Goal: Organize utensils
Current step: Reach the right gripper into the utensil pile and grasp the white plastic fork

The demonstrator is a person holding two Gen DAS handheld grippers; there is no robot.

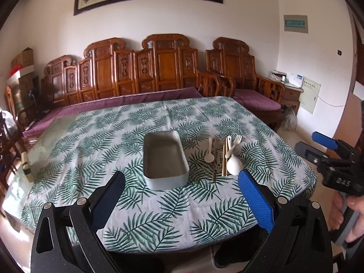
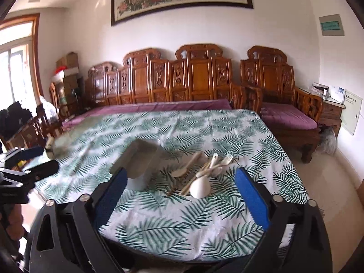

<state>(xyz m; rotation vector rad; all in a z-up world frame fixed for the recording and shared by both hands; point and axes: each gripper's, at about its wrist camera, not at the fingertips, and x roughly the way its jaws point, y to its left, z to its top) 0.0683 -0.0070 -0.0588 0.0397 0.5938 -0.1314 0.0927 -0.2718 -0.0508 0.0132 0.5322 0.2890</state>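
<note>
An empty grey rectangular tin sits mid-table on the fern-print cloth. Right of it lies a heap of utensils: a small white spoon, chopsticks, a large white spoon and a white fork. My left gripper is open and empty above the near table edge, in front of the tin. My right gripper is open and empty, just short of the large spoon, the fork and the tin. It also shows in the left wrist view.
A carved wooden sofa with purple cushions stands behind the table, an armchair at the right. A bare glass strip of the table shows at the left with a small object on it. Floor lies right of the table.
</note>
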